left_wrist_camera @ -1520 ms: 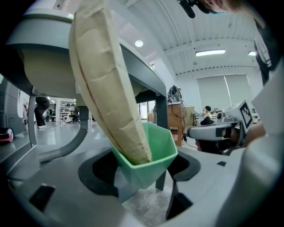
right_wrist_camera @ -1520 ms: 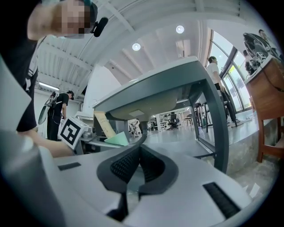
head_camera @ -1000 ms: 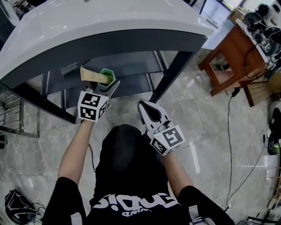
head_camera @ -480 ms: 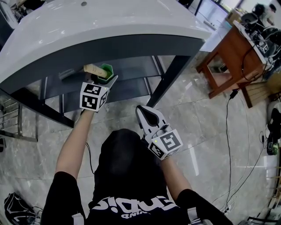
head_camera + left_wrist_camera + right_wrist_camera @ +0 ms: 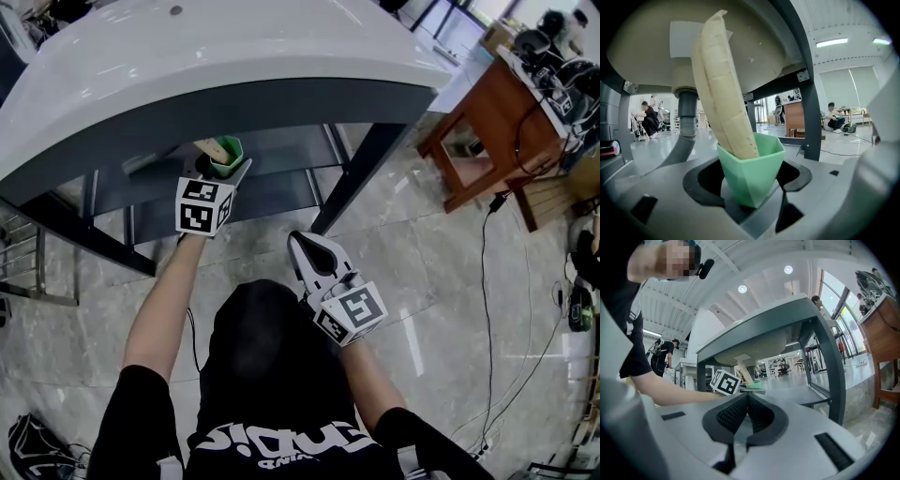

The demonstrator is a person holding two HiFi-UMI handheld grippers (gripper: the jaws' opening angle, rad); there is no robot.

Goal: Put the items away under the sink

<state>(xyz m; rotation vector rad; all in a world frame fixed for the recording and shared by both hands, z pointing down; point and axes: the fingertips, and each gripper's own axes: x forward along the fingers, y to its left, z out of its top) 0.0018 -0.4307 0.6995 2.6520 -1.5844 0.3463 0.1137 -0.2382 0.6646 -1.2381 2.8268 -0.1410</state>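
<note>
While the left gripper (image 5: 223, 172) clamps a green cup (image 5: 750, 171) under the sink (image 5: 187, 66), upper left, we note the right gripper (image 5: 314, 247) closed, empty.

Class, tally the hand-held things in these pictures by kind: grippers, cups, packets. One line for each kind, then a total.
Grippers: 2, the left gripper and the right gripper
Green cup: 1
Cream packet: 1
Total: 4
</note>
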